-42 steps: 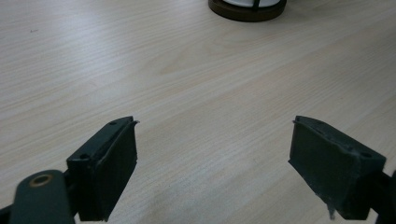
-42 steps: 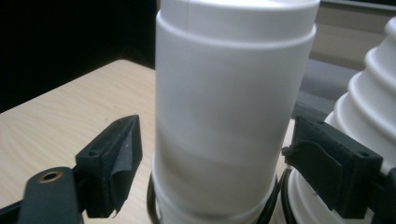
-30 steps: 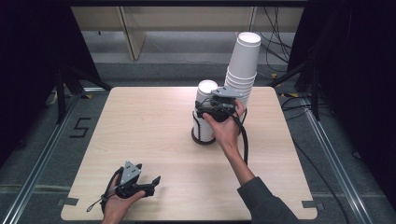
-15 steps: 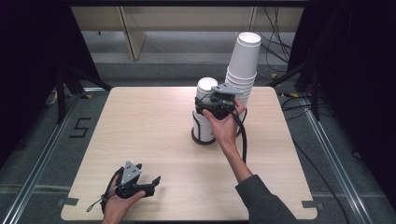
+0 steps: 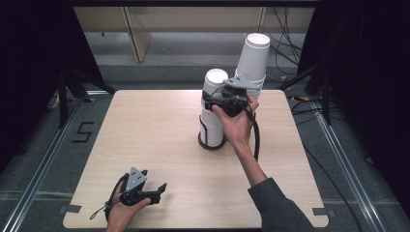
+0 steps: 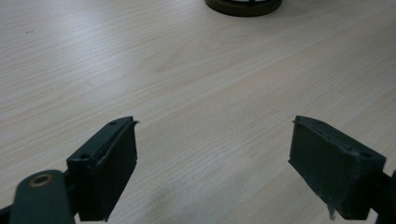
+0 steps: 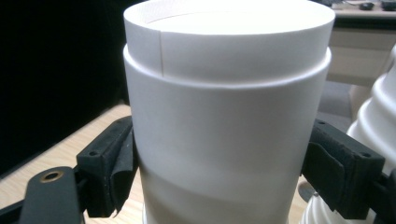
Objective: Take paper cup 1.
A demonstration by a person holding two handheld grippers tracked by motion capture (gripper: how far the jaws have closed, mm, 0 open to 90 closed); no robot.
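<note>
Wooden and pale, the surface (image 5: 145, 140) is smooth. At its 1 o'clock edge leans a tall pile of cups (image 5: 252, 60). Beside it, a shorter stack (image 5: 212, 130) sits in a dark round holder. The right hand-held gripper (image 5: 212, 102) squeezes the top white paper cup (image 7: 224, 116), likely to lift it off. At 7 o'clock, the left hand-held gripper (image 5: 162, 189) rests apart, holding nothing.
</note>
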